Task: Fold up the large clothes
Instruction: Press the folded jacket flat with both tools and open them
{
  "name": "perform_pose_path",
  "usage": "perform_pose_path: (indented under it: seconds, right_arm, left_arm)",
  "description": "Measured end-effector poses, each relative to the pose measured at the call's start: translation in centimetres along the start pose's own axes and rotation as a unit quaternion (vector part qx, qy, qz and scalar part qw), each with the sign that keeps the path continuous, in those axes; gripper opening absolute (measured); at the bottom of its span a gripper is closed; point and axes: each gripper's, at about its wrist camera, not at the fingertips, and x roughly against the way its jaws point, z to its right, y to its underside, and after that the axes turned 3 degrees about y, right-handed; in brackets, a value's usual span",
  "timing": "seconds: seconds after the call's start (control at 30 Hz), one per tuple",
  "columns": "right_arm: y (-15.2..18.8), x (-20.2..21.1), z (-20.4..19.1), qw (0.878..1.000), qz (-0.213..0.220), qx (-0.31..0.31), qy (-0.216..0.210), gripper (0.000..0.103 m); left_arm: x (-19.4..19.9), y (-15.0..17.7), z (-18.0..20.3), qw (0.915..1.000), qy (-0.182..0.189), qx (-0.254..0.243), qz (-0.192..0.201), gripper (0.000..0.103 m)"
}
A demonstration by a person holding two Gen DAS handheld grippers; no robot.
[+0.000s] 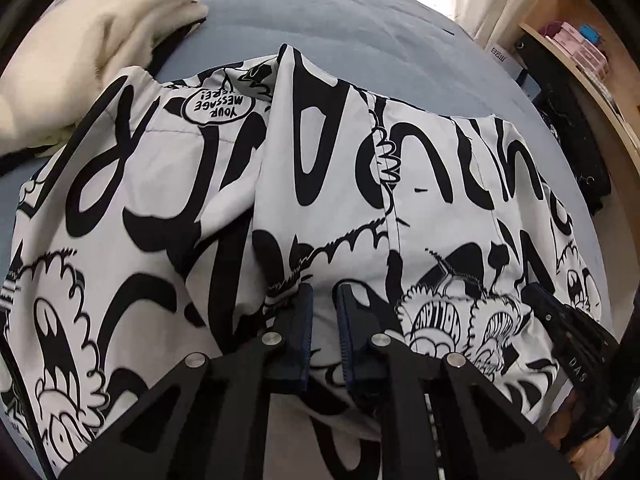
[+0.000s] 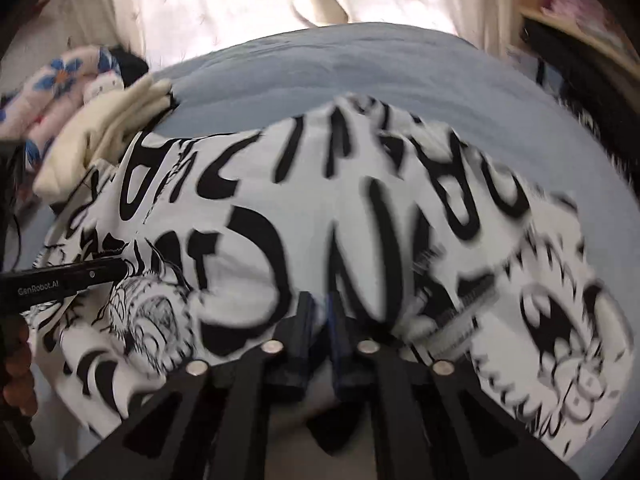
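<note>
Black linkage arms with silver rivets fill the bottom of both wrist views. Between them the left tongs are nearly pressed together, a narrow slit showing between the blue-edged pads, which pinch a fold of the black-and-white printed garment. The right tongs are pressed together on the same garment, though motion blur hides the exact contact.

That garment lies spread across a blue-grey bed, its white cloth covered in big black graffiti letters and cartoon monsters with open, toothy mouths. A speech bubble on it reads "YOUR MESSAGE HERE!", upside down in the left view.

In the left view the right tongs' body shows at the lower right, marked "DAS". In the right view the left tongs' body enters from the left edge, marked "GenRobot.AI", with a hand beneath it.

A cream folded garment rests at the bed's far left, touching the printed one, beside a flower-print cloth.
</note>
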Motion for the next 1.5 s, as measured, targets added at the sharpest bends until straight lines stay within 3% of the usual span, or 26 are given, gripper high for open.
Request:
perform_pose_path:
  seconds: [0.2,0.3,0.47,0.77,0.93,1.03,1.27,1.4,1.5]
  right_arm:
    - [0.6,0.0,-0.9,1.000,0.006,0.002,0.020,0.002]
    - [0.5,-0.1,-0.5,1.000,0.004,-0.005,0.010,0.002]
    - [0.6,-0.2,0.3,1.000,0.002,-0.028,-0.011,0.003]
    - [0.1,-0.4,0.0,0.999,-0.013,-0.044,0.001,0.005]
    - [-0.8,0.2,-0.7,0.998,-0.033,-0.043,0.012,0.005]
    - [-1.1,1.4,-1.2,0.998,-0.034,-0.043,0.010,0.005]
    - [-1.6,7.2,-2.7,0.999,-0.008,-0.033,-0.009,0.006]
    - [-1.5,11.4,-4.2,0.999,0.019,-0.024,-0.019,0.006]
    - [-1.2,14.8,-5.1,0.999,0.037,-0.014,-0.028,0.006]
  left_arm:
    - [0.3,1.3,0.9,0.9985,-0.035,-0.031,0.029,0.012]
    - [0.5,1.6,1.3,0.9978,-0.043,-0.039,0.032,0.012]
    - [0.9,1.8,1.4,0.9978,-0.045,-0.037,0.032,0.012]
    - [-0.1,1.1,1.9,0.9976,-0.059,-0.025,0.025,0.012]
    - [0.9,1.2,2.4,0.9984,-0.050,-0.009,0.023,0.030]
    - [2.3,1.1,2.9,0.9989,-0.041,-0.001,0.025,0.043]
    - [7.6,1.8,4.5,0.9982,-0.034,-0.005,0.049,0.046]
    - [11.4,2.9,5.3,0.9974,-0.030,-0.013,0.063,0.056]
    - [14.1,4.1,5.5,0.9964,-0.030,-0.017,0.078,0.056]
